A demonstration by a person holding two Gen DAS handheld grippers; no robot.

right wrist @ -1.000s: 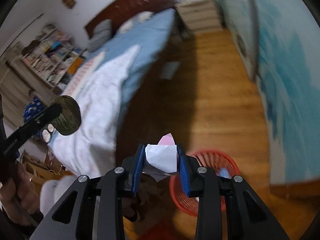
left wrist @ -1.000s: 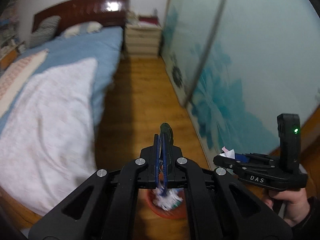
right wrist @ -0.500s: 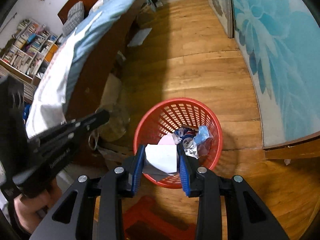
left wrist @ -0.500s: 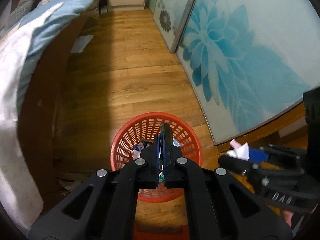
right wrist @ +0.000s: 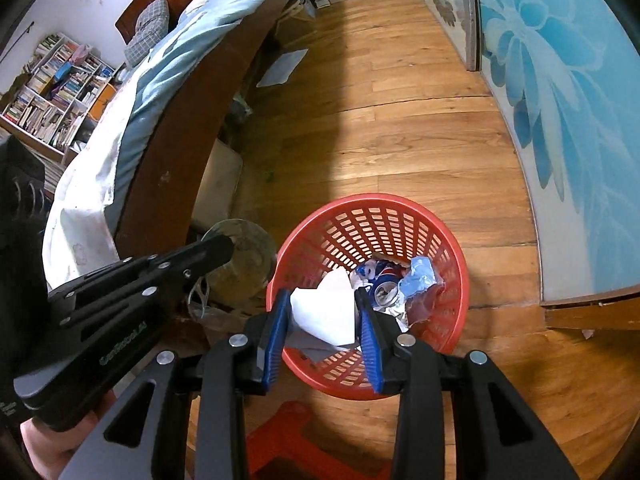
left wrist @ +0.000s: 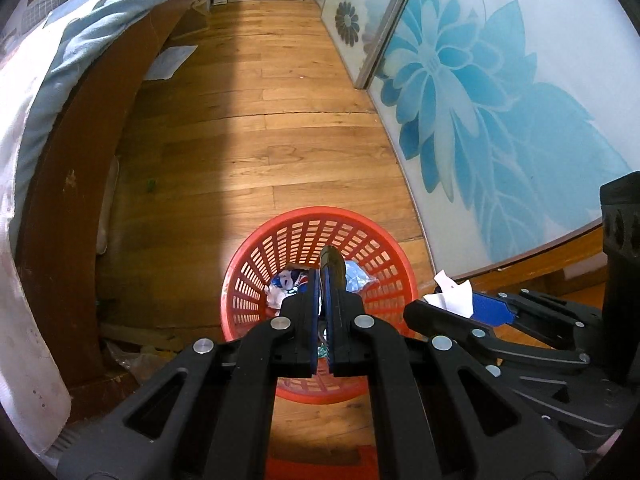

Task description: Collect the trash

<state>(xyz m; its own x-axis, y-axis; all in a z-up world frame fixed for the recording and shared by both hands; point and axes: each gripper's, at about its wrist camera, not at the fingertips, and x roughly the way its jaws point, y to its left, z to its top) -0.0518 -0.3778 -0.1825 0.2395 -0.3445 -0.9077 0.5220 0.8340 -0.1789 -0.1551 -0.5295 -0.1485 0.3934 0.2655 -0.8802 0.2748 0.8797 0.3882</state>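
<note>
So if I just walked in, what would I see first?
The bright red basket on the wooden floor, already with crumpled trash in it. Right above it, the right gripper pinches a white paper, and the left gripper clamps a thin dark disc. Huge blue flowers cover the sliding doors.

The left hand-held gripper (left wrist: 323,280) is matte black plastic with angular linkage arms, round silver screws and blue pads on its inner faces. The right hand-held gripper (right wrist: 322,312) matches it, with wider blue finger pads (right wrist: 276,332). Faint pale lettering marks the left body's side, and bare skin (right wrist: 44,446) shows beneath it.
</note>
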